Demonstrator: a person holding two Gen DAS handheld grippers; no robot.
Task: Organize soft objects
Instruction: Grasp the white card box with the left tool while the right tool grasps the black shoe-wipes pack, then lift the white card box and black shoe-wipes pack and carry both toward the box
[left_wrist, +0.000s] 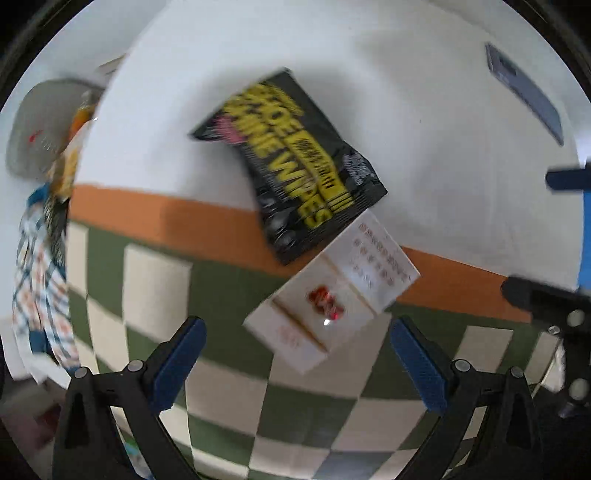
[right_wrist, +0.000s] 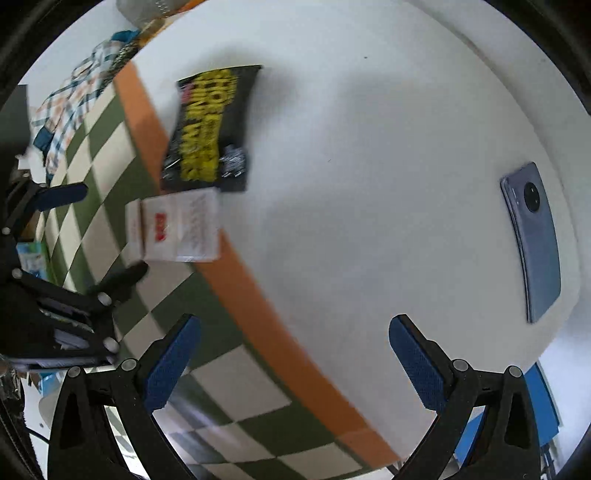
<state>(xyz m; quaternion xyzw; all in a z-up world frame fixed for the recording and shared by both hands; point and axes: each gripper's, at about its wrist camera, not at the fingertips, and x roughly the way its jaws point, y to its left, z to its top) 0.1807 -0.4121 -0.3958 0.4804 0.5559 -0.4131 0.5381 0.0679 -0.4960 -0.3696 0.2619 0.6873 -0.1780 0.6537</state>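
Observation:
A black pack of wipes with yellow lettering (left_wrist: 291, 162) lies on the white table, partly over the orange band of a cloth. A white tissue pack with a red mark (left_wrist: 328, 295) lies just below it, touching it. Both also show in the right wrist view: the wipes (right_wrist: 210, 129) and the tissue pack (right_wrist: 177, 229). My left gripper (left_wrist: 295, 365) is open and empty, hovering just in front of the tissue pack. My right gripper (right_wrist: 293, 365) is open and empty, above the cloth's orange edge, well short of both packs.
A green and cream checkered cloth with an orange border (left_wrist: 155, 280) covers the near table. A grey phone (right_wrist: 532, 240) lies on the white table at right. A plaid cloth (left_wrist: 37, 277) and a grey cap (left_wrist: 44, 125) sit at the left edge.

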